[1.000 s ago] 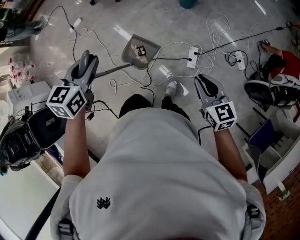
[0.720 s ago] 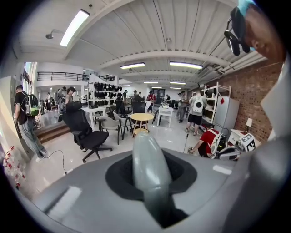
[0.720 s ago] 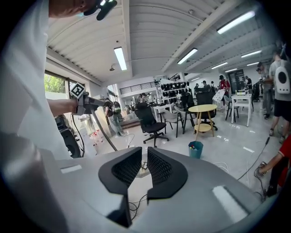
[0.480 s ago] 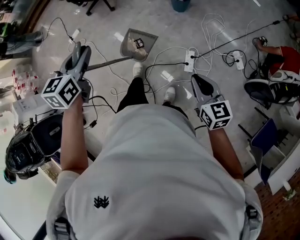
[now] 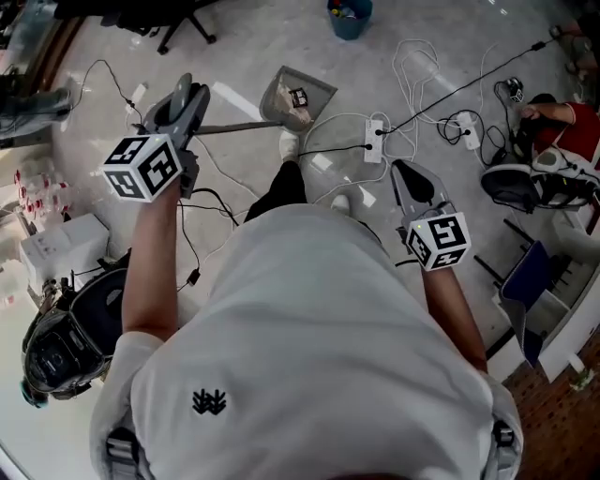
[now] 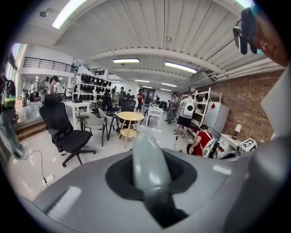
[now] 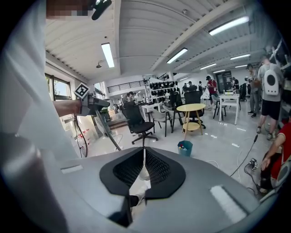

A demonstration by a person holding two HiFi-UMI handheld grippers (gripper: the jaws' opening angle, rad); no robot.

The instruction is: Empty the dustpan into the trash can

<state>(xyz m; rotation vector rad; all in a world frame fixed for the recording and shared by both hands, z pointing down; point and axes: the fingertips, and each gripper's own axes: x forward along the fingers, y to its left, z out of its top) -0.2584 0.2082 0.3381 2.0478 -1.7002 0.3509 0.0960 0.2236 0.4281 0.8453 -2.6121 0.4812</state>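
The left tongs [image 5: 184, 101] are clamped on the rounded grey end of the long handle [image 5: 234, 127]. The right tongs [image 5: 413, 180] are closed with nothing between them. At the handle's far end, the dustpan [image 5: 292, 101] sits low by the person's shoe, on or just above the floor. It carries litter [image 5: 299, 97] and is well short of the teal trash can [image 5: 349, 15]. With one grip so far from the pan, the handle could roll and tip the litter out early. The white cables [image 5: 412, 66] and power strip [image 5: 374, 141] between could snag a foot or the pan.
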